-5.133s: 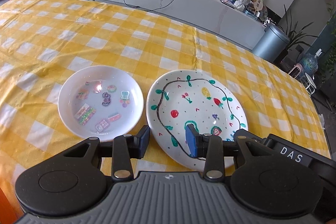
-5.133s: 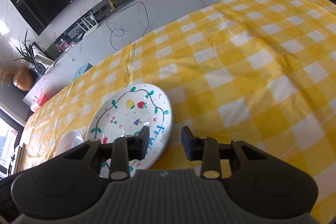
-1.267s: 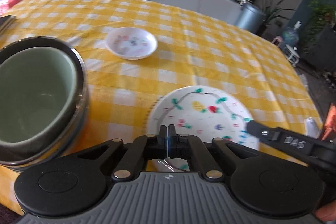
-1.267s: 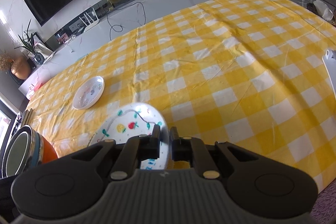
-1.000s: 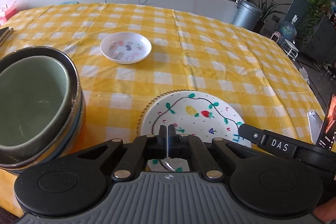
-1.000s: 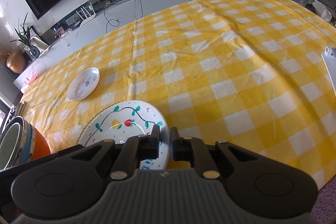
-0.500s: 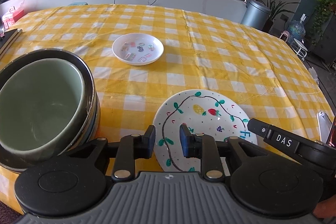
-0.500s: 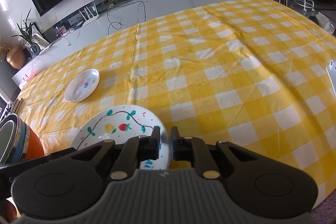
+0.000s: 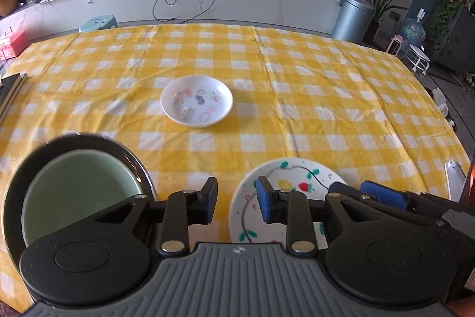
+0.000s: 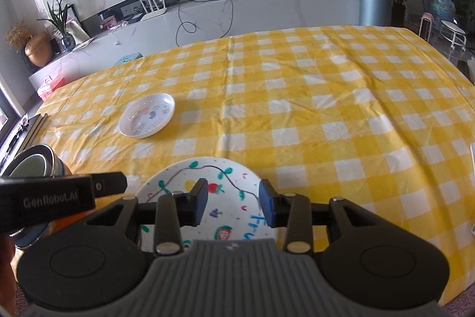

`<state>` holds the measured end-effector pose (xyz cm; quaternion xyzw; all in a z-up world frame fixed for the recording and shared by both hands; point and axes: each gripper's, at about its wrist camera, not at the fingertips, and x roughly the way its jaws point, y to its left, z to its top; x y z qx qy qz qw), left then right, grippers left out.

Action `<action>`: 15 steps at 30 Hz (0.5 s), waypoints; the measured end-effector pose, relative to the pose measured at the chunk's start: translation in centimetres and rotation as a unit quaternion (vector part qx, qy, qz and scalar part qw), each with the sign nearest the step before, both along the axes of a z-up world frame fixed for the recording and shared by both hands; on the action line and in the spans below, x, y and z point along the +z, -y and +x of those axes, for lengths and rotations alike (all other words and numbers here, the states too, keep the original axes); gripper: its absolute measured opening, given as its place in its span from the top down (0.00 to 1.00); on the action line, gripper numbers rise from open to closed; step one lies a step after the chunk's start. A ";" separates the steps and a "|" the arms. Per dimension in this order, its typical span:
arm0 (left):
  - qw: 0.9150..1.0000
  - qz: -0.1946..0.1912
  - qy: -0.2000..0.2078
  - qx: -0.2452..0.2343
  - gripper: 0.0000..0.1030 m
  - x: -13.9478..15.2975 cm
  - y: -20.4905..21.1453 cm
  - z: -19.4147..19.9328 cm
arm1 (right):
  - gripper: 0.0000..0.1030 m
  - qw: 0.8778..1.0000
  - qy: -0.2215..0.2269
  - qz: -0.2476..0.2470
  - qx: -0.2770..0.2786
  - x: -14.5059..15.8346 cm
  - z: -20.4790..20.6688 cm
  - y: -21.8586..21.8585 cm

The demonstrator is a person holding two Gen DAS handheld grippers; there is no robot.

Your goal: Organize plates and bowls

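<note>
A white plate painted with fruit (image 9: 299, 177) (image 10: 207, 177) lies flat on the yellow checked tablecloth near the front edge. My left gripper (image 9: 237, 201) is open and empty, over the cloth at the plate's left rim. My right gripper (image 10: 233, 202) is open and empty, just above the plate's near part. A small white dish with stickers (image 9: 196, 100) (image 10: 147, 115) lies farther back. A stack of bowls, green inside a dark one (image 9: 74, 192) (image 10: 32, 165), stands at the front left.
The yellow checked table (image 9: 326, 97) is wide, with its right edge dropping off. A white flat object (image 9: 454, 180) lies at the right edge. A dark flat item (image 10: 29, 127) sits at the far left edge. A counter and bin stand behind.
Both grippers held the fruit plate lifted; it now lies on the cloth near the front edge. The left gripper opened first, then the right, and both have drawn back a little.
</note>
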<state>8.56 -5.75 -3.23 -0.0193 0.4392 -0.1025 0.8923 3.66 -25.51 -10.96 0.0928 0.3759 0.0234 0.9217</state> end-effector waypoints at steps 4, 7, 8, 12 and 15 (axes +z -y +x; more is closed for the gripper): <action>1.000 0.001 -0.009 0.006 0.67 0.6 -1.0 1.9 | 0.56 1.000 -0.007 -0.003 0.000 0.4 1.2 -0.6; 1.000 -0.013 -0.027 0.002 0.66 1.0 -1.8 3.5 | 0.50 1.000 -0.015 -0.006 -0.005 0.6 2.6 -0.9; 0.999 -0.014 -0.032 -0.001 0.66 1.1 -2.0 4.1 | 0.48 1.000 -0.016 -0.005 -0.009 0.8 2.9 -1.0; 0.998 -0.008 -0.056 -0.017 0.64 1.4 -2.9 6.5 | 0.48 0.999 -0.017 0.029 -0.001 1.0 4.6 -1.1; 0.998 0.011 -0.064 -0.023 0.64 1.6 -3.6 8.4 | 0.48 0.999 -0.015 0.045 0.005 1.1 5.9 -1.6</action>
